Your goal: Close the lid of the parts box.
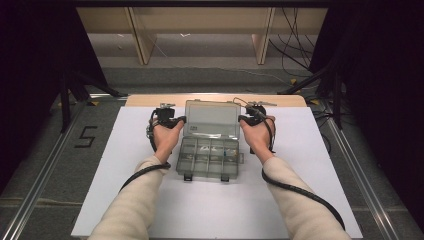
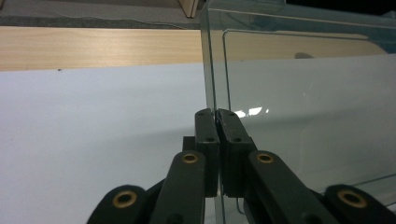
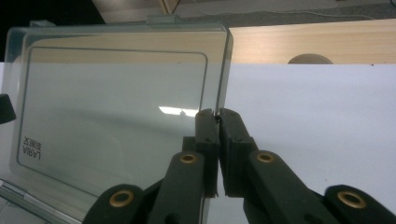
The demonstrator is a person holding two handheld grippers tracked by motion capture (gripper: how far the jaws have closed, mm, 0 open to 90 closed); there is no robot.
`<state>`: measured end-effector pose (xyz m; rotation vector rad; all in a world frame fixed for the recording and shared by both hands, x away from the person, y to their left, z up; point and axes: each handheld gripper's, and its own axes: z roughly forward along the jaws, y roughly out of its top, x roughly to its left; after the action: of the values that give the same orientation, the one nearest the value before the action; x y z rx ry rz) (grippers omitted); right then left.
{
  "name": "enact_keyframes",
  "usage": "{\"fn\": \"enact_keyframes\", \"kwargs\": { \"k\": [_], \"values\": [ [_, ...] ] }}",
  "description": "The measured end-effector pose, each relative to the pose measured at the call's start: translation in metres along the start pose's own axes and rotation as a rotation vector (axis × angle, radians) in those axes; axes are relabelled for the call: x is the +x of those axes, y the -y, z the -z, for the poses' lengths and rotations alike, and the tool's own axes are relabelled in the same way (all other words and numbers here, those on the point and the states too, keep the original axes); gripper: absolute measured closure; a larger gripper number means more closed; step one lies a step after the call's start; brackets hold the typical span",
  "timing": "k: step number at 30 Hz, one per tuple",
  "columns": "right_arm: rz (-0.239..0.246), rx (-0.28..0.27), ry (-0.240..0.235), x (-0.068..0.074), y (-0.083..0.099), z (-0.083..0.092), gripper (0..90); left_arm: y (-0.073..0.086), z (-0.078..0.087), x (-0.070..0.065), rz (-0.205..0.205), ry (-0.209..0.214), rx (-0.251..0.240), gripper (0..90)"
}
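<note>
Both black two-jaw grippers, my left gripper (image 2: pixel 216 114) and right gripper (image 3: pixel 216 113), pinch the clear plastic lid (image 3: pixel 116 93) mid-frame; uneven pulling could twist it or drag the compartmented grey organiser box (image 1: pixel 207 159).

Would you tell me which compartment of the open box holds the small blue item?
The far-right compartment of the back row of the box, nearest the right tool; it has a blue speck, the others look pale.

Box (image 1: pixel 209 157) between grippers, on sheet (image 1: pixel 210 210)
</note>
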<state>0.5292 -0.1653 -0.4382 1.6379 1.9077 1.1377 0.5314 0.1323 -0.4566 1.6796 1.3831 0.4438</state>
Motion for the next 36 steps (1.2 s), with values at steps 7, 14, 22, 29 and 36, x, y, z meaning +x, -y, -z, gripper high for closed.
{"fn": "enact_keyframes", "kwargs": {
  "k": [7,14,22,29,36],
  "values": [
    [0.006,-0.004,-0.007,-0.001,-0.001,0.001,88.3,-0.004,-0.002,0.005,0.049,0.050,-0.025,83.2],
    [0.014,-0.006,-0.017,-0.001,-0.002,0.000,88.5,-0.009,-0.005,0.008,0.048,0.044,-0.004,86.3],
    [0.028,-0.022,-0.003,0.002,-0.003,-0.002,88.8,-0.006,0.002,0.001,0.007,0.003,-0.037,87.5],
    [0.025,-0.020,-0.013,0.001,-0.004,0.001,88.2,-0.006,0.005,-0.002,0.004,-0.007,-0.052,88.3],
    [0.029,-0.011,-0.018,0.000,-0.007,0.002,84.9,-0.005,0.006,-0.004,0.008,-0.010,-0.061,88.9]
  ]
}}
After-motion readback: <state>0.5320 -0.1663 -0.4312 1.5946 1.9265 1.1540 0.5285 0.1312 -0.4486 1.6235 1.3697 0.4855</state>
